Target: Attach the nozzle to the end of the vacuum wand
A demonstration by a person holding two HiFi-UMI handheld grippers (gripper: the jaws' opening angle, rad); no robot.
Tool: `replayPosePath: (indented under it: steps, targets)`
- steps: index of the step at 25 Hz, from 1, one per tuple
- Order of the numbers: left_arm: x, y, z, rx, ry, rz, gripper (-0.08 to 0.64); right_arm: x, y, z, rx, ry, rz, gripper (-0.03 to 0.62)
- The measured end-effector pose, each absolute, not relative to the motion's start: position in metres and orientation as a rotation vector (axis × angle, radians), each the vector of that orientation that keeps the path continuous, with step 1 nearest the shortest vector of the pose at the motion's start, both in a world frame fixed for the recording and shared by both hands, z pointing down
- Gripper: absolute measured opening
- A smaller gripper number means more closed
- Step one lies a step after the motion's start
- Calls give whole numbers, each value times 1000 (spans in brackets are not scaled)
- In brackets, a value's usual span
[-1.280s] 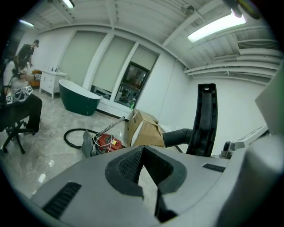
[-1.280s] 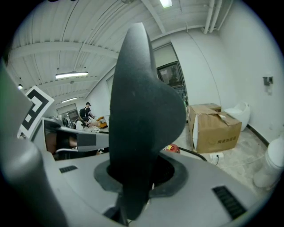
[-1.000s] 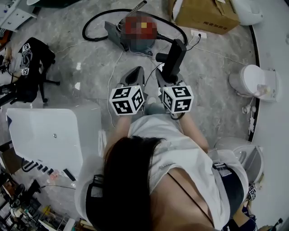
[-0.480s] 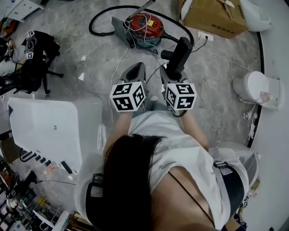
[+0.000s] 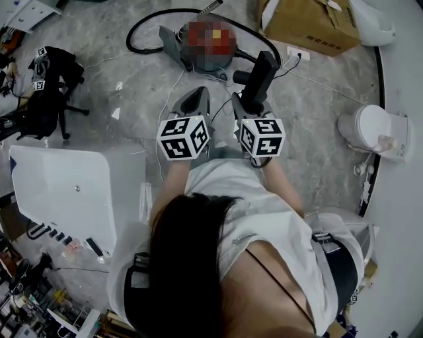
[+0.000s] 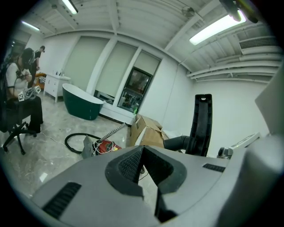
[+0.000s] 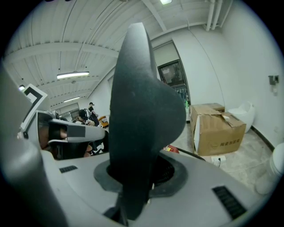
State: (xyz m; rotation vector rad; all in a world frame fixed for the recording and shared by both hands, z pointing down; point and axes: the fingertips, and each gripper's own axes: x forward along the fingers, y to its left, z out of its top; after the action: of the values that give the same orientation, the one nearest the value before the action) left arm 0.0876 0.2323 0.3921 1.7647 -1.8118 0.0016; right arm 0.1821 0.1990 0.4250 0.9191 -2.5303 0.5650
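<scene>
Both claws have moved a bit toward 12 o'clock: the right claw (image 5: 249,105) grips the black nozzle (image 5: 260,71), the left claw (image 5: 196,100) is shut and empty, and the wand (image 5: 209,7) lies farther off at 12 o'clock by the vacuum (image 5: 173,41), so I think there is more carrying to do.

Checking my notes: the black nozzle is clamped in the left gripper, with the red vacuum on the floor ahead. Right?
No: the black nozzle is clamped in the right gripper, as the right gripper view shows. The red vacuum is on the floor ahead.

Right gripper (image 5: 250,105) holds the black nozzle (image 5: 260,72); left gripper (image 5: 197,97) beside it, vacuum (image 5: 174,42) beyond
</scene>
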Motion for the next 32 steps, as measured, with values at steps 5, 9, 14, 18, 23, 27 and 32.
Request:
replayPosePath:
  steps: [5, 9, 14, 18, 23, 27, 32]
  targets:
    - [83, 221, 395, 1759, -1812, 13, 2, 182, 186, 431, 927, -2509, 573, 106]
    - [79, 215, 401, 1758, -1799, 27, 2, 178, 181, 435, 924, -2498, 574, 106]
    - [73, 204, 403, 1765, -1780, 37, 2, 172, 171, 436, 930, -2485, 571, 106]
    - [63, 194, 405, 1768, -1769, 40, 2, 161, 163, 439, 928, -2479, 583, 106]
    - [47, 182, 409, 1755, -1767, 26, 2, 147, 154, 445, 914, -2462, 583, 106]
    - [34, 171, 411, 1748, -1758, 12, 2, 137, 142, 448, 914, -2448, 581, 106]
    - [18, 155, 416, 1751, -1737, 13, 2, 122, 126, 450, 930, -2435, 579, 106]
